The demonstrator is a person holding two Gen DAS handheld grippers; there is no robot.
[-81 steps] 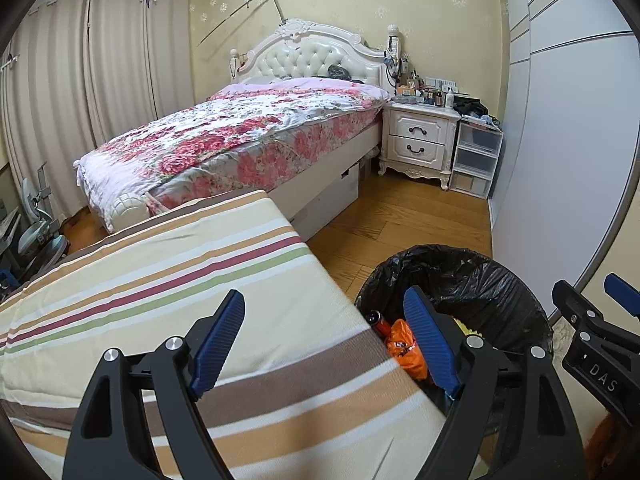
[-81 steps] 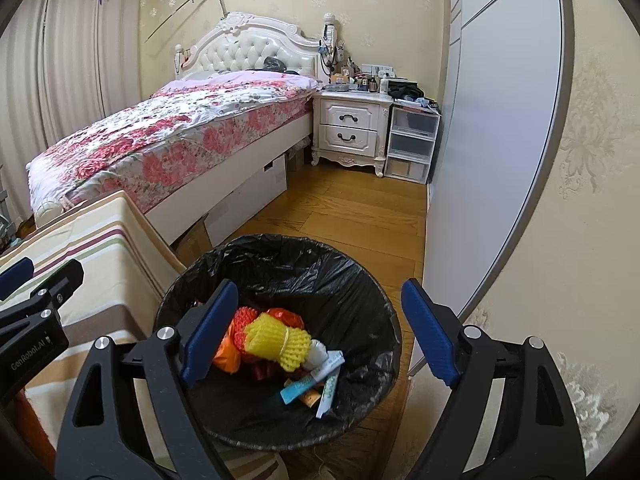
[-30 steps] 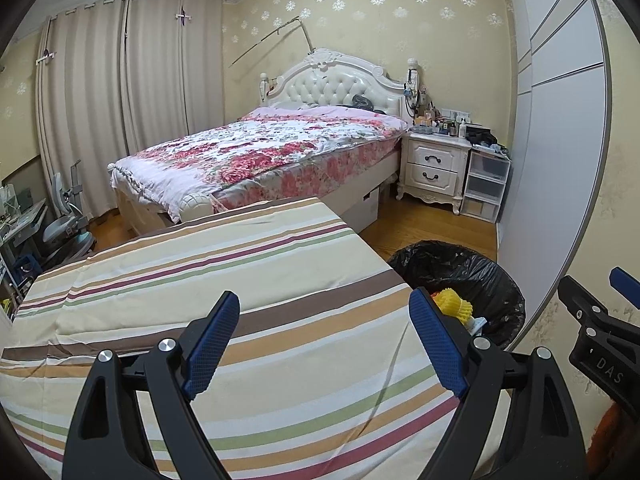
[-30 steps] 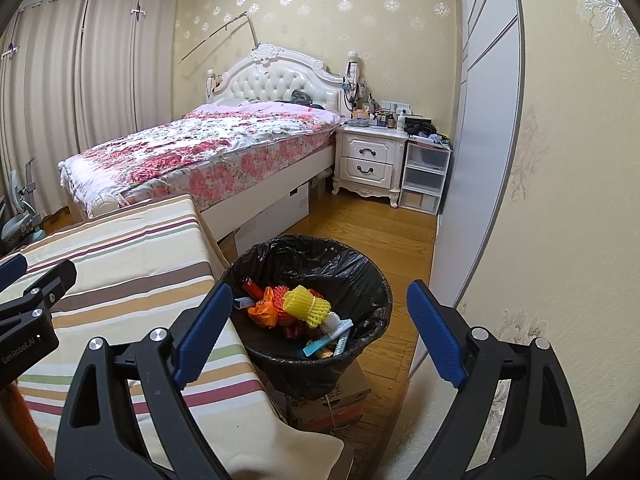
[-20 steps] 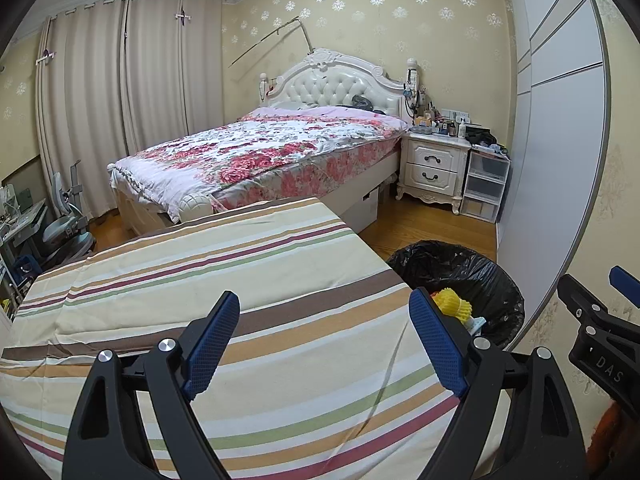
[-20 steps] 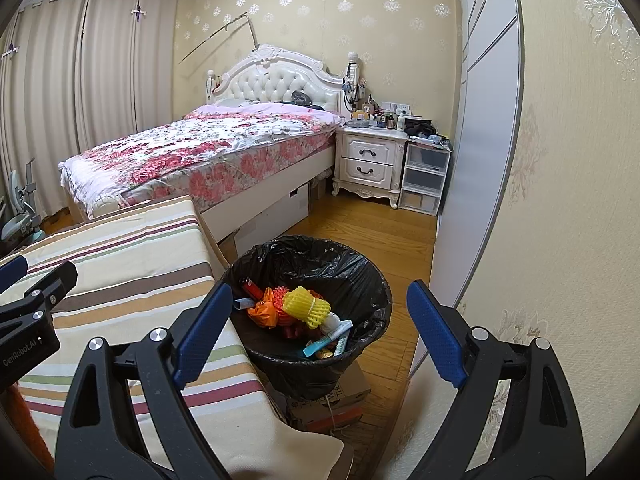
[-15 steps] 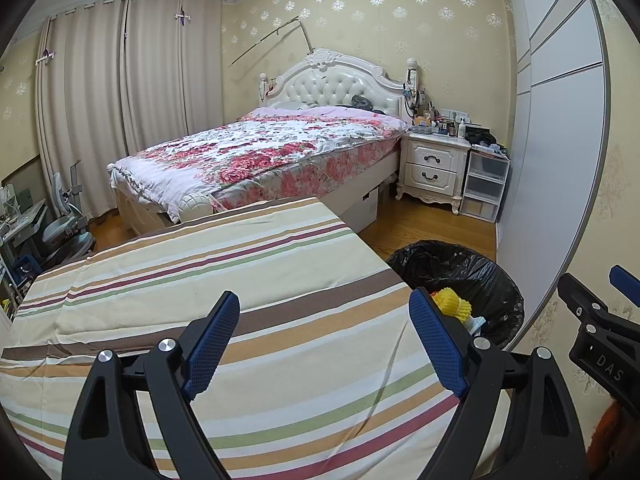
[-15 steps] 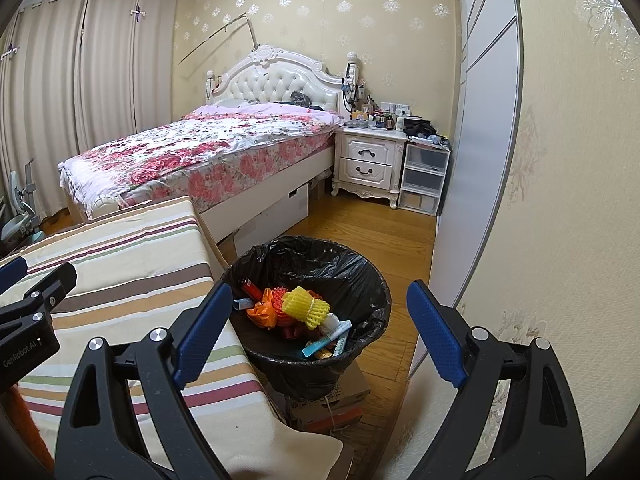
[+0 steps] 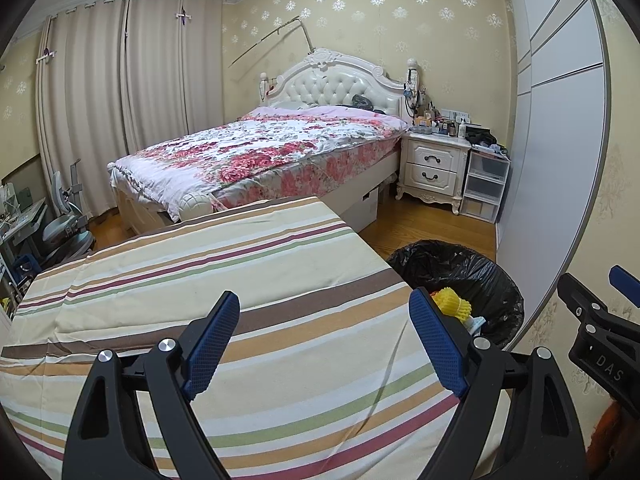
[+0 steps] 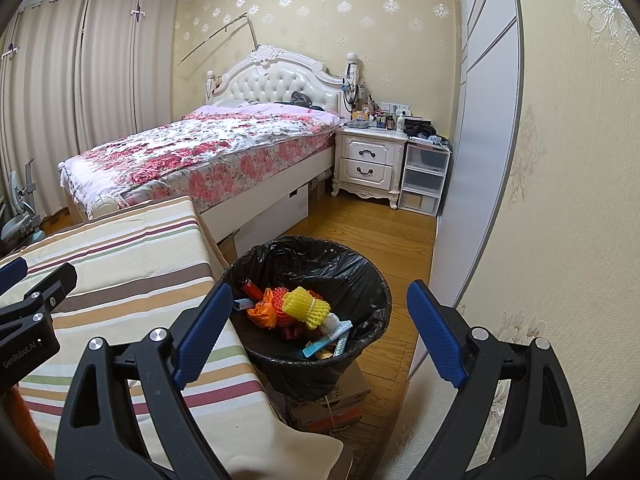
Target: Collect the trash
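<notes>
A bedroom with yellow patterned wallpaper, cream curtains and a wood floor. A bench [image 9: 248, 280] covered in a striped cloth fills the foreground.

The left gripper [image 9: 324, 340] hovers above the cloth with its blue-padded jaws spread wide and nothing between them. The right gripper [image 10: 320, 328] is held to its right, also wide and empty, above a bin [image 10: 372, 280] lined with a black bag.

The bin stands just beside the bench's right edge, on top of a cardboard box [image 10: 336, 404] on the floor. Inside the bin lies the trash: a yellow foam net [image 10: 306, 306] on top, an orange bag [image 10: 264, 312] touching it on the left, a red lighter [image 10: 250, 288] near the rim, and blue tubes [image 10: 326, 338] toward the front.

Beyond the bench is a bed [image 9: 272, 148] with a floral quilt and white tufted headboard. A white nightstand [image 9: 436, 168] stands beside it, then clear plastic drawers [image 9: 484, 184] against a grey wardrobe [image 9: 552, 152].
</notes>
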